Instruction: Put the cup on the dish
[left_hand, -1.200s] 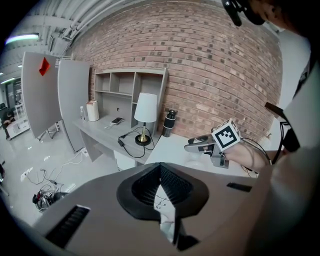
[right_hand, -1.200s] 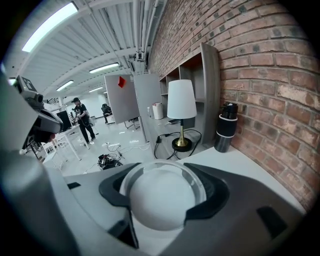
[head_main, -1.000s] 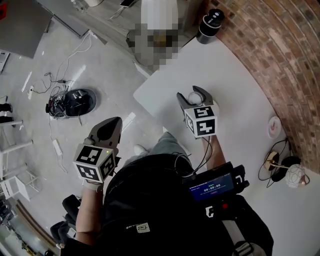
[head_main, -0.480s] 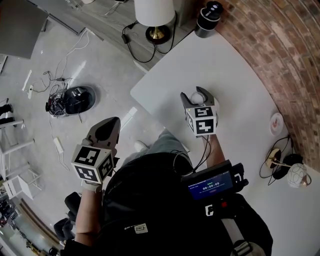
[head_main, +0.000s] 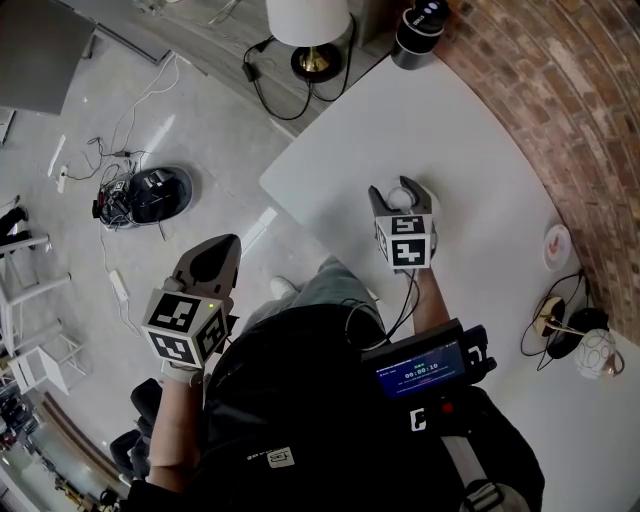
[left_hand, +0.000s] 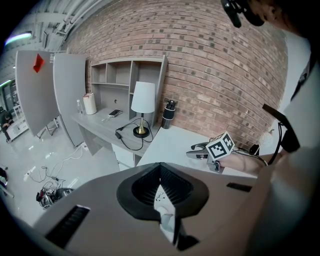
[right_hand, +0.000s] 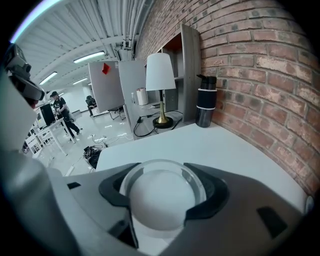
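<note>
Cup (right_hand: 162, 197) clamped between right claw (head_main: 400, 192) jaws, left claw (head_main: 218, 250) closed, empty

White table (head_main: 480, 150), black bottle (head_main: 418, 30) at far corner, dish (head_main: 556, 245) near right edge

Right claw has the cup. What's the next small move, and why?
Probably carry the cup to the person's right, toward the dish. The right claw is shut on the cup over the white table, while the dish sits apart from it, near the brick wall.
</note>
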